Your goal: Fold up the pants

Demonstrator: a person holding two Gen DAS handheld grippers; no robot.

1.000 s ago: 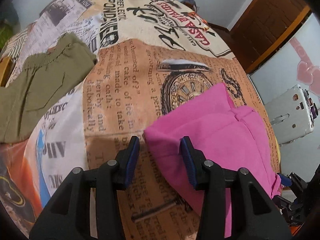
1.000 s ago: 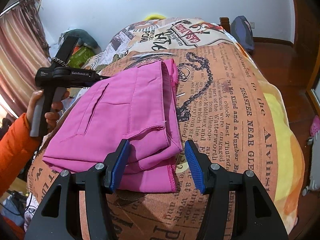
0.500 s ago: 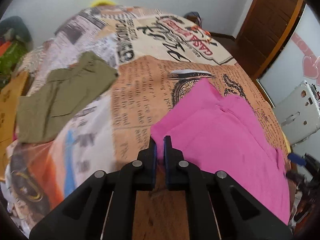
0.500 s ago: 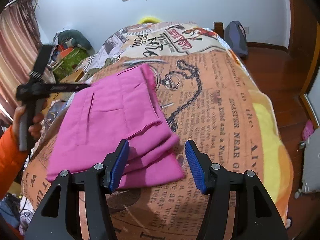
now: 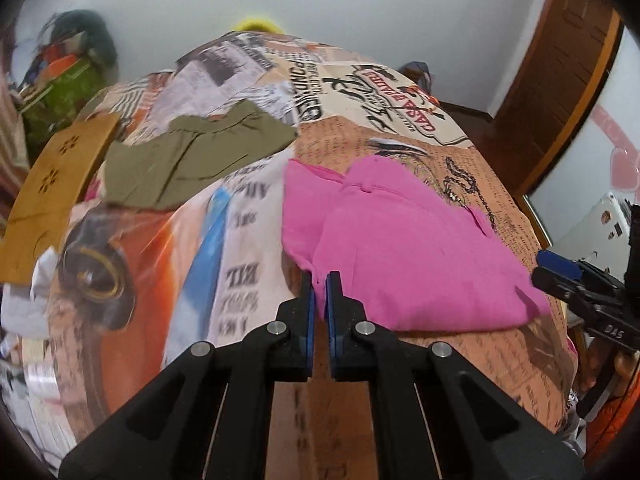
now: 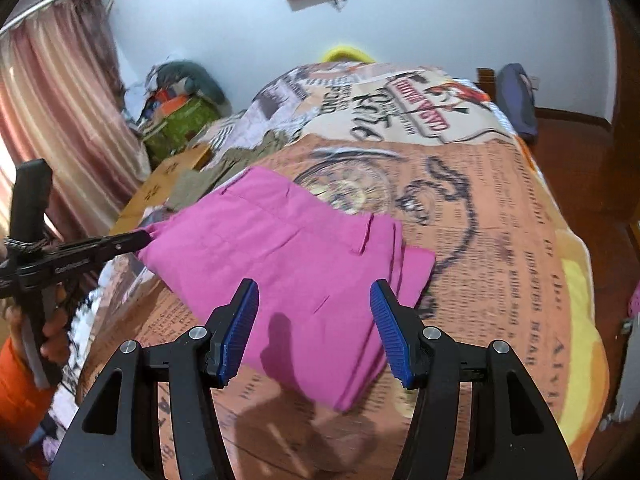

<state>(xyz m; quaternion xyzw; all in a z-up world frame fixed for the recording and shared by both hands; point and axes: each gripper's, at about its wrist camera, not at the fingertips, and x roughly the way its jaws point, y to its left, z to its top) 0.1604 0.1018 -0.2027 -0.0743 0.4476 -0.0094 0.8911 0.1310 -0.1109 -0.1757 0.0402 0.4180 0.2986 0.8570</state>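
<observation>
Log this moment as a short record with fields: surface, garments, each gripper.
surface: bed with a newspaper-print cover
task garment: pink pants, folded, lying flat on the bed
other garment: olive pants, farther back on the bed, apart from the pink ones
left gripper: shut on a corner of the pink pants, lifting that corner
right gripper: open, above the near edge of the pink pants, holding nothing
beside the bed: yellow board, green box
</observation>
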